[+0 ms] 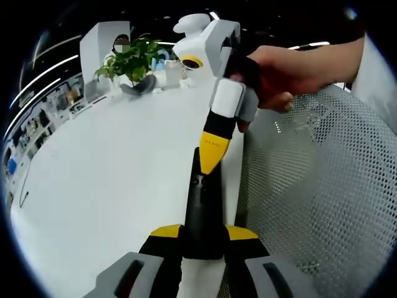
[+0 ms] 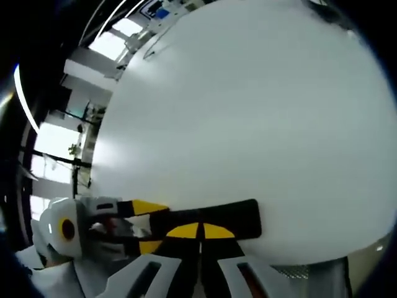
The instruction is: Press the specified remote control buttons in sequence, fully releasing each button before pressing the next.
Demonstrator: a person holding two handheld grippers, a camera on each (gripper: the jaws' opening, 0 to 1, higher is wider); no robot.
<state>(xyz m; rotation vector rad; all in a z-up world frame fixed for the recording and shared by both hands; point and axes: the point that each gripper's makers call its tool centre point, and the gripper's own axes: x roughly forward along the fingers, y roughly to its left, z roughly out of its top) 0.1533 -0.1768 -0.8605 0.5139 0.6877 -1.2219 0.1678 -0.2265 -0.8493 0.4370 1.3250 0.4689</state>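
A long black remote control [image 1: 201, 202] sticks out forward over the white table [image 1: 105, 180]. My left gripper [image 1: 203, 233] is shut on its near end, one yellow tip on each side. My right gripper [image 1: 211, 155], held by a person's hand [image 1: 282, 74], comes down from the upper right. Its yellow tips are together and touch the remote's upper face near the far end. In the right gripper view the remote [image 2: 240, 218] lies crosswise just beyond my right gripper [image 2: 200, 231], whose jaws are shut. The left gripper [image 2: 147, 227] clamps the remote's left end.
A white mesh chair back [image 1: 322, 192] stands close on the right, at the table's edge. A potted green plant [image 1: 131, 61] and some small items sit at the table's far end. Shelves [image 1: 37, 118] line the far left wall. The wide table top [image 2: 248, 112] is bare.
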